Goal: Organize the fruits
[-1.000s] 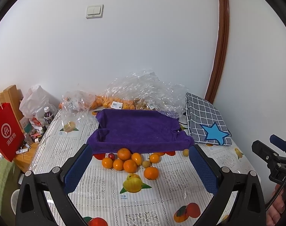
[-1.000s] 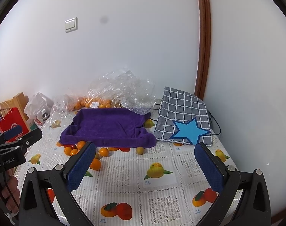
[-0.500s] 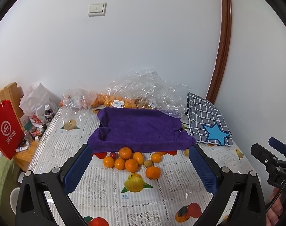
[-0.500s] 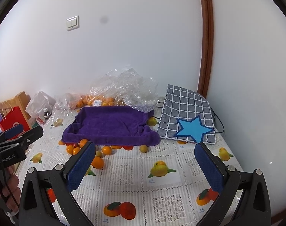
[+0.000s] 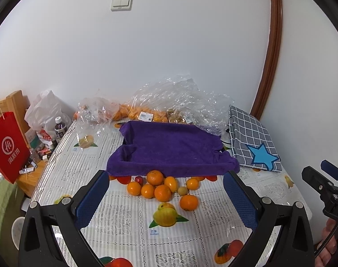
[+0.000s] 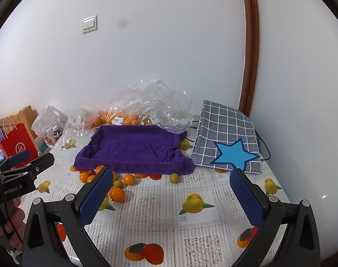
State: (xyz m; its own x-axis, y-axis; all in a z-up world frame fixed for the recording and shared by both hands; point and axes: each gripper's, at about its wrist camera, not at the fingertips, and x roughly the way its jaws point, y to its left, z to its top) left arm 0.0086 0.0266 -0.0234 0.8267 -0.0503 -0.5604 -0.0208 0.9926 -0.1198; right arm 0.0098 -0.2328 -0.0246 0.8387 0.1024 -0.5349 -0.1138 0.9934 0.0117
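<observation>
Several loose oranges (image 5: 162,192) lie in a cluster on the fruit-print tablecloth, just in front of a tray draped in a purple towel (image 5: 169,149). A small pale fruit (image 5: 182,191) and a red one (image 5: 139,179) sit among them. In the right wrist view the oranges (image 6: 117,194) show at the left, and one greenish fruit (image 6: 174,178) lies apart by the towel's (image 6: 135,151) front edge. My left gripper (image 5: 166,191) is open and empty, raised in front of the cluster. My right gripper (image 6: 171,187) is open and empty above the cloth.
Clear plastic bags (image 5: 169,102) with more oranges lie behind the towel against the wall. A grey checked pouch with a blue star (image 5: 253,142) lies at the right. A red paper bag (image 5: 8,146), a bottle (image 5: 59,129) and clutter stand past the table's left edge.
Both grippers have moved slightly forward toward the fruit and towel. Both stay open and empty.
</observation>
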